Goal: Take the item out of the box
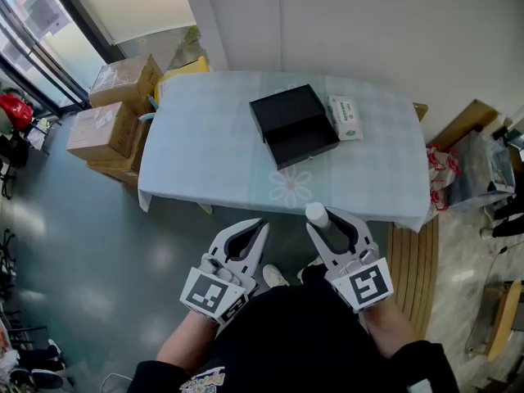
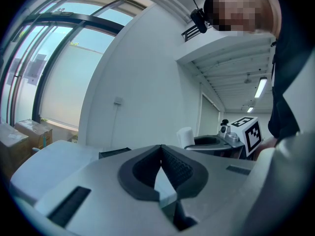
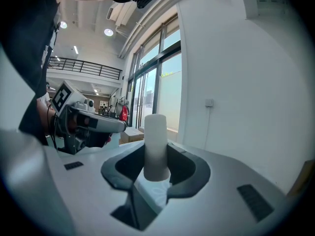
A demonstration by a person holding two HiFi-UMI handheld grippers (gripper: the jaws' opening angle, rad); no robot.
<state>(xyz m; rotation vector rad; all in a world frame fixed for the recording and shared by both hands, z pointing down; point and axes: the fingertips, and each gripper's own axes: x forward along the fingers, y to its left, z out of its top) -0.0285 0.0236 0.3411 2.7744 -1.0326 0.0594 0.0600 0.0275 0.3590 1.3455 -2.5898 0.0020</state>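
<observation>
Head view: one black box (image 1: pixel 293 125) open on bench (image 1: pixel 205 154), looks empty, one white packet (image 1: pixel 345 117) just beside it. Left gripper view: my left claw (image 2: pixel 161 154) pinched together, nothing in it. Right gripper view: my right claw (image 3: pixel 156 150) clamps one white cylinder (image 3: pixel 156 132), upright, well apart from box.

tablecloth (image 1: pixel 213 162): pale cloth, smooth, matt | black box (image 1: pixel 295 125): matt, card-like | cardboard boxes (image 1: pixel 102 129), upper left: plain brown paperboard | floor (image 1: pixel 74 244): glossy, reflective | left gripper (image 1: pixel 260 224), right gripper (image 1: pixel 325 219): matt grey plastic; pads (image 2: pixel 177 167) black, ribbed | white cylinder (image 1: pixel 317 214): smooth, matt
</observation>
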